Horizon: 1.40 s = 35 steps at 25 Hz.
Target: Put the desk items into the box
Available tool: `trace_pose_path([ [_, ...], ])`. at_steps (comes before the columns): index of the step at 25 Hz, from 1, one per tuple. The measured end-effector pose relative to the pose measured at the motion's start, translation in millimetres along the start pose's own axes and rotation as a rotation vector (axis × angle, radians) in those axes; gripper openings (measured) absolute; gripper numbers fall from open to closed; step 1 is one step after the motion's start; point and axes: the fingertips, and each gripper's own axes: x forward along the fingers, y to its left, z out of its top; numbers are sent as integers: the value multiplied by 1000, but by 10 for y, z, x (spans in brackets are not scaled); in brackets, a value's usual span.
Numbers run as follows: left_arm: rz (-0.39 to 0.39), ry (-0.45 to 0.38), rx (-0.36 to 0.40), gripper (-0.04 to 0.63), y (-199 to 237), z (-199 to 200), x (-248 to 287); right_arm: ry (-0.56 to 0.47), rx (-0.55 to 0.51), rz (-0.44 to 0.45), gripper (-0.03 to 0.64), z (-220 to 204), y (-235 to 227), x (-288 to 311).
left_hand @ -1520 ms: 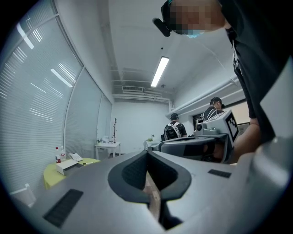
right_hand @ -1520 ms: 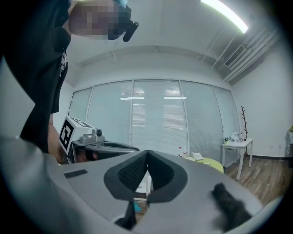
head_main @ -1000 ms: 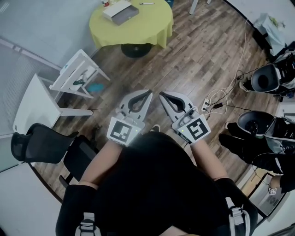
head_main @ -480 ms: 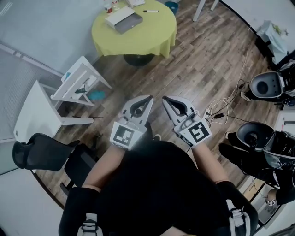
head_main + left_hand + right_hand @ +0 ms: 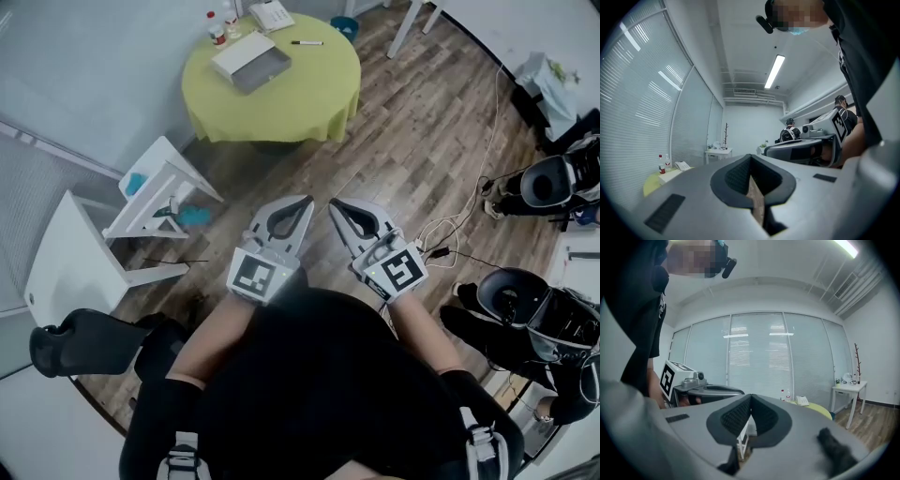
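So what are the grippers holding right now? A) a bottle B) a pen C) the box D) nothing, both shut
D: the left gripper and right gripper both have jaws shut on nothing, while the pen and bottle are on the table.

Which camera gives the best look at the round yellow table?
The head view: it shows the yellow table whole from above, with the box and pen on it. The left gripper view catches only a sliver low at left; the right gripper view shows only an edge.
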Motion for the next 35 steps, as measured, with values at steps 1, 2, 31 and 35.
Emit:
trace_pose_path([
  [1, -2, -4, -3, 6, 114, 10, 31, -1, 5, -6, 14, 17, -48, 108],
  [2, -4, -7, -4, 6, 221, 17, 59, -2, 8, -14, 14, 33, -95, 207],
  [31, -27, 21, 10, 6, 1608, -135, 1312, 10, 23, -49, 14, -45, -1496, 1373],
  [35, -4, 32, 15, 6, 1700, -86, 1748, 15, 18, -13, 14, -22, -1940, 1440],
])
